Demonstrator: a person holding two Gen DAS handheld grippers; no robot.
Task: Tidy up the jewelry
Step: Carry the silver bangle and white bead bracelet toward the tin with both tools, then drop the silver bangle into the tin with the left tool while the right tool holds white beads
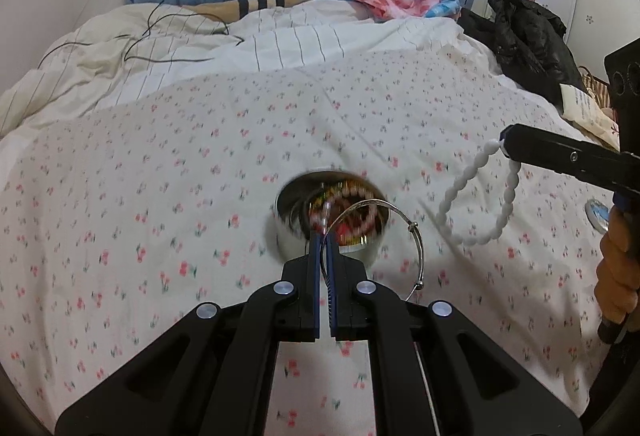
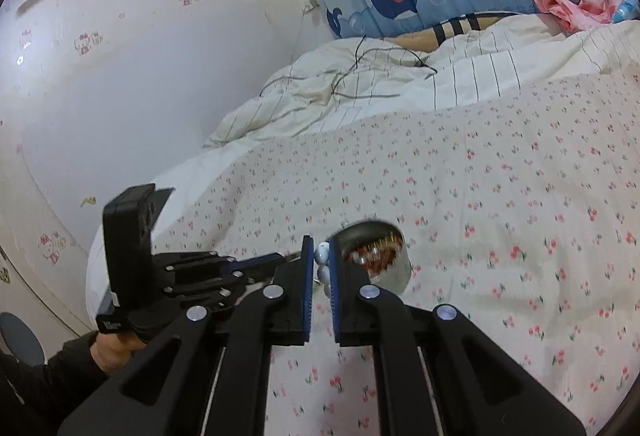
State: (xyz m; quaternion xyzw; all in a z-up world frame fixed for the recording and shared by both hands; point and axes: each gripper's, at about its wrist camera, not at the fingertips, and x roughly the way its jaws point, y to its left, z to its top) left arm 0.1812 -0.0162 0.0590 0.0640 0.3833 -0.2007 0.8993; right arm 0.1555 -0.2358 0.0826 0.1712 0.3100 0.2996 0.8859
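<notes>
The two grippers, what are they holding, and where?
Left gripper pinches the silver bangle by its wire rim. Right gripper pinches the white bead bracelet at one end bead.

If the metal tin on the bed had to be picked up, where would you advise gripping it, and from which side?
I would grip the metal tin by its upright side wall near the rim, coming straight down from above with one finger inside and one outside. It stands open-topped on the soft bedsheet, and the jewelry inside leaves little room, so choose the barer edge.

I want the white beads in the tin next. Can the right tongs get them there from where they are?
Probably yes. The right tongs grip the white beads beside the open tin. The left tongs, holding a bangle over the tin, may crowd the opening.
</notes>
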